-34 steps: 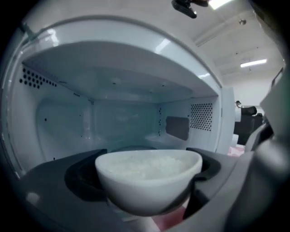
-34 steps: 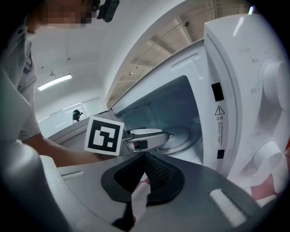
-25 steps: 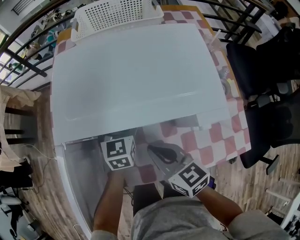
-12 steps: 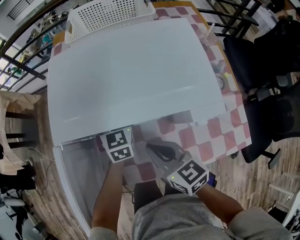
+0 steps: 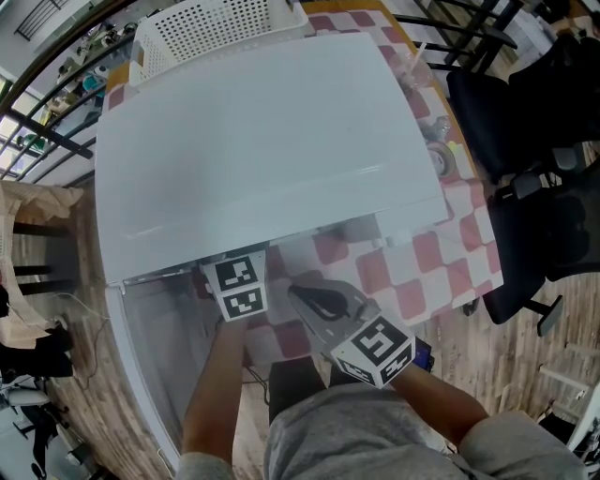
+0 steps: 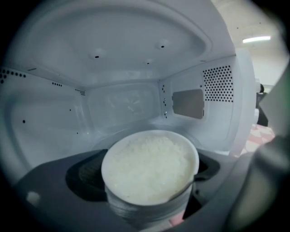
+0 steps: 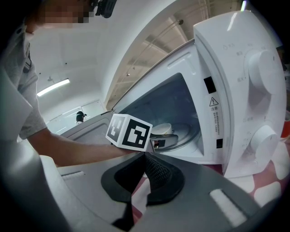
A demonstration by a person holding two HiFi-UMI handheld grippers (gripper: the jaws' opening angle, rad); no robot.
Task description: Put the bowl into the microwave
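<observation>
A white bowl [image 6: 149, 167] filled with rice sits between the jaws of my left gripper [image 6: 147, 181], which is shut on it. The bowl is inside the white microwave [image 5: 262, 150], just above the cavity floor, near the front. In the head view only the left gripper's marker cube [image 5: 234, 289] shows at the microwave's mouth. The right gripper view shows the bowl [image 7: 161, 128] beyond that cube [image 7: 129, 131]. My right gripper [image 7: 145, 158] is shut and holds nothing; it hovers over the checked tablecloth in front of the microwave.
The microwave door [image 5: 159, 366] hangs open to the left. Two knobs [image 7: 263, 68] are on its front panel at the right. A white perforated basket [image 5: 220, 28] stands behind the microwave. Black chairs [image 5: 534, 187] stand right of the red-checked table [image 5: 412, 281].
My left gripper has edged forward, deeper into the microwave, with the bowl in it. The right gripper has stayed about where it was.
</observation>
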